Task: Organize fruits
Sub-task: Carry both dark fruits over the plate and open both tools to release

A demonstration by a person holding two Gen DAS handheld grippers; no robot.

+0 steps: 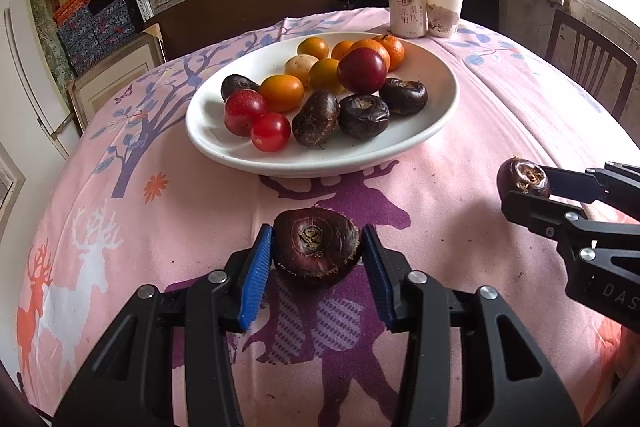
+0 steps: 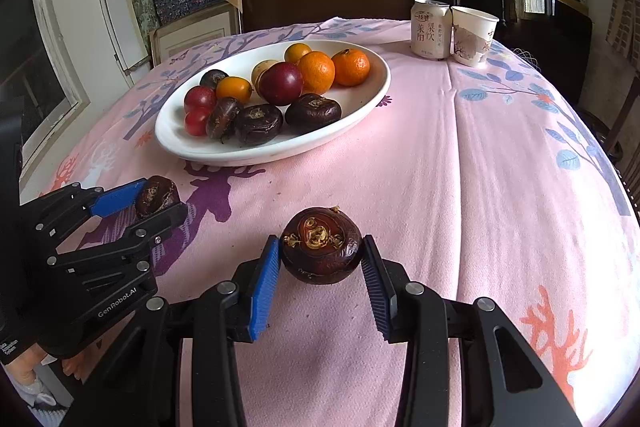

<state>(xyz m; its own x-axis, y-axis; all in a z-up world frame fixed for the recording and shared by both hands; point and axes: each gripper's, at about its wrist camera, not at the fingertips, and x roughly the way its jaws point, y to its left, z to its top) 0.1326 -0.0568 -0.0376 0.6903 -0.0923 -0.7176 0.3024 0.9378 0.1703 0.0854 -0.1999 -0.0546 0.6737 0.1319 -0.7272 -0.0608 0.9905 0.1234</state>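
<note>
My left gripper [image 1: 317, 231] is shut on a dark purple water chestnut [image 1: 316, 247], its blue pads against both sides, low over the pink tablecloth [image 1: 460, 155]. My right gripper [image 2: 321, 242] is shut on a second water chestnut [image 2: 320, 247], which hangs above the cloth. Each view shows the other gripper at its edge: the right gripper [image 1: 520, 183] with its chestnut [image 1: 525, 175], and the left gripper [image 2: 162, 197] with its chestnut [image 2: 154, 195]. Behind them a white plate [image 1: 320, 169] [image 2: 260, 158] holds oranges [image 1: 384, 49], cherry tomatoes [image 1: 270, 131], a red plum [image 1: 362, 71] and several more water chestnuts [image 1: 363, 115].
A drink can [image 1: 407, 11] and a paper cup [image 1: 443, 11] stand at the table's far edge, right of the plate. A wooden chair [image 1: 592, 67] is at the right. Shelves of boxes fill the back wall. Part of a hand [image 2: 28, 367] shows bottom left.
</note>
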